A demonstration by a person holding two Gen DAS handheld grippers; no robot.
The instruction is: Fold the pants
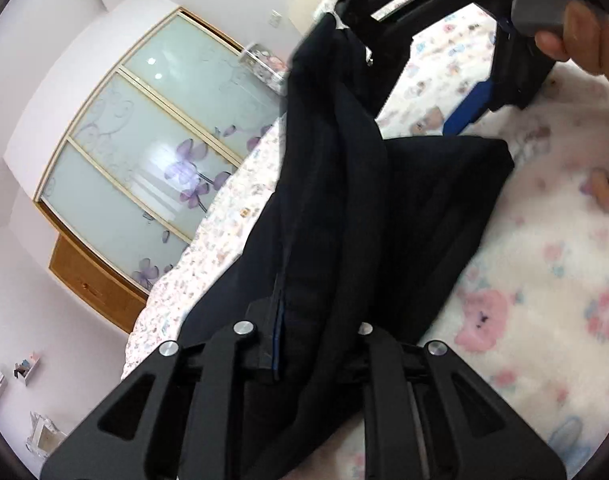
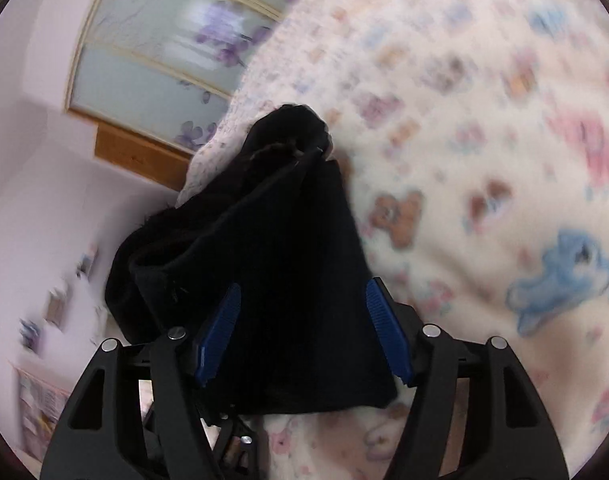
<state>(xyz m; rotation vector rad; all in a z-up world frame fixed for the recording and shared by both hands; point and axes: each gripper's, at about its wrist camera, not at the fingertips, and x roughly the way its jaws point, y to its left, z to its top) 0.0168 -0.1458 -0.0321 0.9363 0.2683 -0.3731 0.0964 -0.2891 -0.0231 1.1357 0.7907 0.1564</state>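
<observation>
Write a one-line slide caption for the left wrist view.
Left gripper shut on dark pants, draped across a cartoon-print blanket, with a hand holding the right gripper beyond.

Black pants (image 1: 344, 208), bunched and partly folded, draped over floral bedspread, one end lifted

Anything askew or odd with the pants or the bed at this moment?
Nothing damaged or spilled. The black pants hang bunched and twisted from the shut left gripper over the patterned blanket, not flat. The right gripper stands open around the fabric.
</observation>
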